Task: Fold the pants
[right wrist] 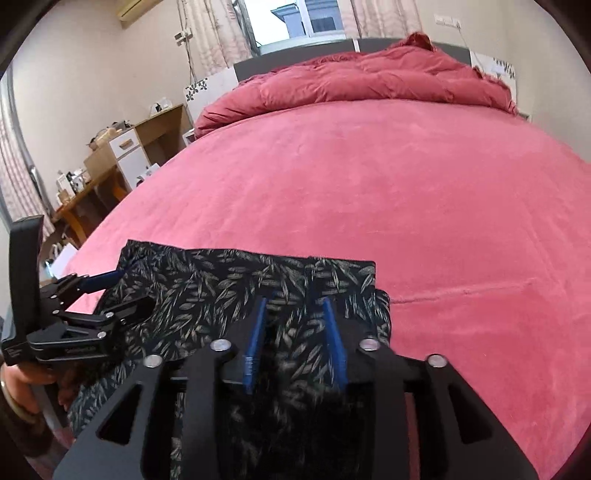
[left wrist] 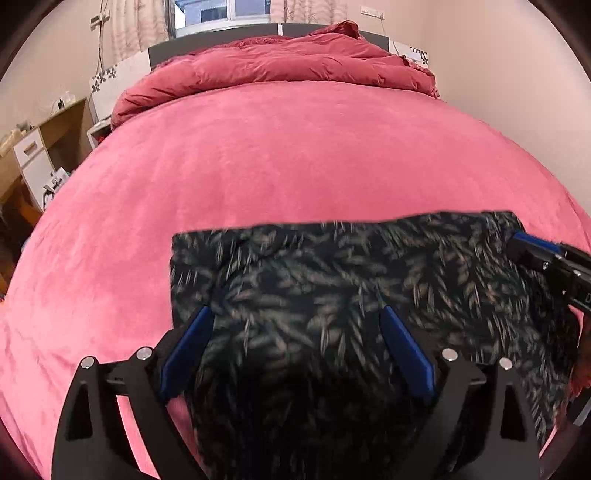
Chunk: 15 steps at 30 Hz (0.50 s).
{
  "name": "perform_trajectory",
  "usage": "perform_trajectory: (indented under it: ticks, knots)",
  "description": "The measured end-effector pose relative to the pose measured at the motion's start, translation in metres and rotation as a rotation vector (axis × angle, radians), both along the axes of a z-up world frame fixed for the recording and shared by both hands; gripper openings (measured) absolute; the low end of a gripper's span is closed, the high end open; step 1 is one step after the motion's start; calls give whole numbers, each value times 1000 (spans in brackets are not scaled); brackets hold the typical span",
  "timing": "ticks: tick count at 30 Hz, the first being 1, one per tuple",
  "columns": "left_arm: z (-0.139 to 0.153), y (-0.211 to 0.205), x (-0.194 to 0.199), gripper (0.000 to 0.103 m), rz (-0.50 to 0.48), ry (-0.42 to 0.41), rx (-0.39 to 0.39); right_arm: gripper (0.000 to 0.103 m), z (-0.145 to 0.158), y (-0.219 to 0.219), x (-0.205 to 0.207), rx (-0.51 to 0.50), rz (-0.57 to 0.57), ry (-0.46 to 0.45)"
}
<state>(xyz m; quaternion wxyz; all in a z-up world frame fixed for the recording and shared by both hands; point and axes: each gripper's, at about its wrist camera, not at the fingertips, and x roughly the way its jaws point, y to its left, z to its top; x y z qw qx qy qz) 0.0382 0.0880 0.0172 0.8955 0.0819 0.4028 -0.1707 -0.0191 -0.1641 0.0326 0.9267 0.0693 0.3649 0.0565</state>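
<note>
1. Left gripper [left wrist: 297, 314]: black frame with blue fingers [left wrist: 186, 350], jaws spread wide over the near part of the pants, with no cloth pinched between them. In the right wrist view it enters from the left edge [right wrist: 110, 291], carried by a hand [right wrist: 22, 380].
2. Right gripper [right wrist: 295, 306]: same build, blue pads [right wrist: 255, 343] partly apart and set just above the pants' right portion; fabric shows in the gap, but whether the pads touch it cannot be told. Its tip also shows at the right edge of the left wrist view [left wrist: 532, 251].
3. Bed [left wrist: 295, 155]: covered by a pink sheet, filling most of both views.
4. Duvet [left wrist: 280, 62]: darker red, bunched along the head of the bed against a dark headboard [left wrist: 207, 40].
5. Pants [left wrist: 332, 280]: dark fabric printed with pale leaves, lying folded in a rough rectangle on the near edge of the bed, below both grippers; far edge straight, left corner square.
6. Desk [right wrist: 92, 195]: wooden, left of the bed, with small cluttered items too small to name.
7. Drawer unit [right wrist: 127, 155]: white fronts, beside the desk.
8. Window [right wrist: 295, 22]: behind the headboard, flanked by patterned curtains [right wrist: 210, 33].
</note>
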Motion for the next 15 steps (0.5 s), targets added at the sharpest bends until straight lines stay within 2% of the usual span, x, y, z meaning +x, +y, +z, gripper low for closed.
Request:
perform_trajectory:
  ticks: [1, 4, 10, 13, 15]
  knots:
    - [0, 1, -5, 92, -1, -5, 5, 43, 1, 1, -3, -9, 0, -8]
    - [2, 4, -14, 93, 8, -10, 2, 43, 1, 3, -14, -20, -13, -13]
    - [3, 14, -27, 94, 26, 2, -35, 43, 0, -7, -33, 31, -85, -4]
    - [3, 19, -34, 94, 35, 5, -56, 51, -3, -7, -42, 23, -114, 10]
    - [3, 23, -37, 94, 39, 10, -66, 52, -7, -7, -50, 26, -131, 23]
